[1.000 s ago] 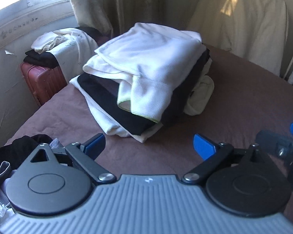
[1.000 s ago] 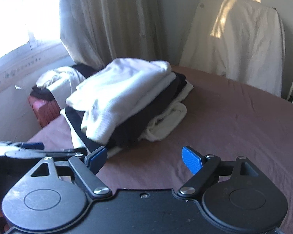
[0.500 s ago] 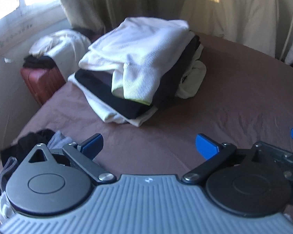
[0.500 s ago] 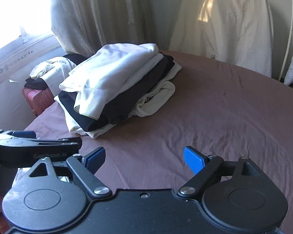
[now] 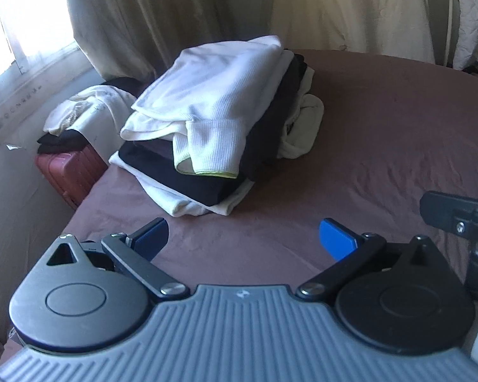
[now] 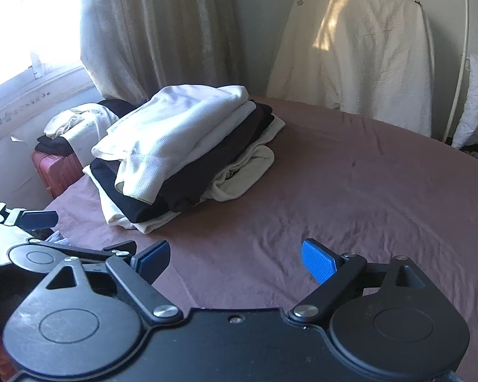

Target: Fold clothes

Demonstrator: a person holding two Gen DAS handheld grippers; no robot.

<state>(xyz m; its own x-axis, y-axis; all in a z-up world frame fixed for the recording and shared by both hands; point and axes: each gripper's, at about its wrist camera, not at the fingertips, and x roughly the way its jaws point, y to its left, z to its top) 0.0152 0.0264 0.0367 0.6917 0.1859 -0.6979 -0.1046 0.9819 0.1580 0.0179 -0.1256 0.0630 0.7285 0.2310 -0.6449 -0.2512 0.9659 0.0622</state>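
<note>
So both sets of tongs are empty right now. The left tongs [image 5: 243, 238] have their blue pads spread wide with nothing but bedsheet between them, and the right tongs [image 6: 235, 259] are the same, wide apart and holding nothing. They hover side by side over the near part of the bed [image 6: 350, 191], which has a mauve-brown sheet on it.

The folded stack [image 6: 181, 149] sits further back on the bed toward the window side: white waffle-knit top layer, dark pieces under it, cream stuff at the bottom, with one cream piece bulging out the right side. It looks finished, if a bit lopsided.

My read is this is the gap between garments: one piece is stacked and the next hasn't been picked up. There's a bit of rumpled fabric [image 6: 58, 238] peeking out just past the left tongs in the right view, too hidden to identify, plus more clothes heaped on a red suitcase [image 5: 70, 172] beside the bed.

Next move probably means grabbing a fresh garment and spreading it flat on the open sheet in front.
</note>
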